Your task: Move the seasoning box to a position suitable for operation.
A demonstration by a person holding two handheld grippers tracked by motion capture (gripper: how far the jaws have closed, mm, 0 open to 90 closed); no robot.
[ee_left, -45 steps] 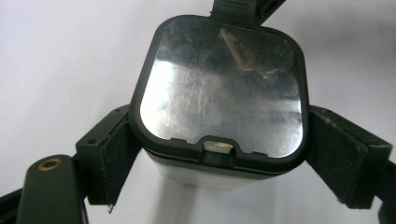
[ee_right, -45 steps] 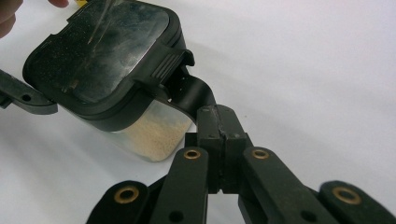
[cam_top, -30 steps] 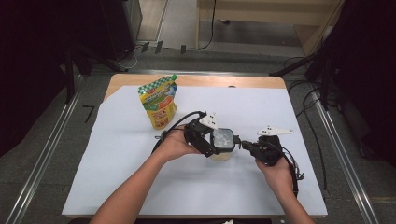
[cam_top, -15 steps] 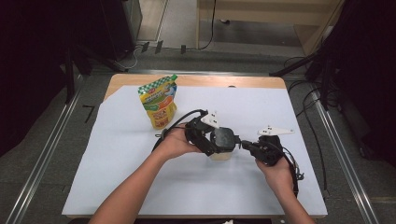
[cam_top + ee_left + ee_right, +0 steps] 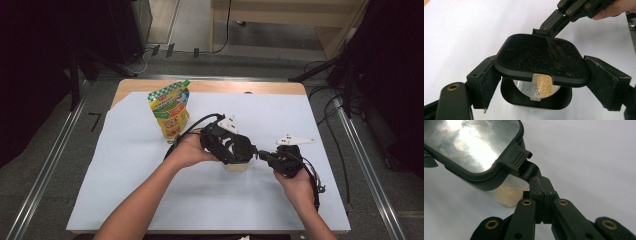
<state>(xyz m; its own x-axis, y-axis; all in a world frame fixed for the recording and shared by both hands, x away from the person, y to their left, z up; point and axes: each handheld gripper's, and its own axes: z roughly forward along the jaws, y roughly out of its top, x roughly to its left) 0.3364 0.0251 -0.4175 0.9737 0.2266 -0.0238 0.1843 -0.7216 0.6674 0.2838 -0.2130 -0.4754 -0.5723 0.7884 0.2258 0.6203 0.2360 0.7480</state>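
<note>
Container: a small clear tub (image 5: 236, 166) with a black rim and hinged black lid (image 5: 541, 58), low and right of centre in the high view, resting on the white-covered tabletop (image 5: 125, 200).
Contents: pale fine grains (image 5: 542, 84) inside, seen through the wall and at the lid's notch; dust speckles the lid's underside.
Left gripper (image 5: 235, 150): its fingers (image 5: 604, 82) flank the tub on both sides and appear to clamp it, likely to hold the base steady while the lid is worked.
Right gripper (image 5: 267, 157): its fingers (image 5: 541, 191) are pinched together on the lid's front tab (image 5: 527, 168), holding the lid tilted up on its hinge.
Reason for the hold: one hand anchors, the other pries, so the tub does not slide or tip.
Pouch: a green and yellow stand-up bag (image 5: 170, 111) stands upright, upper left of centre, well apart from the tub, untouched.
Risk: a sudden release could scatter grains.
</note>
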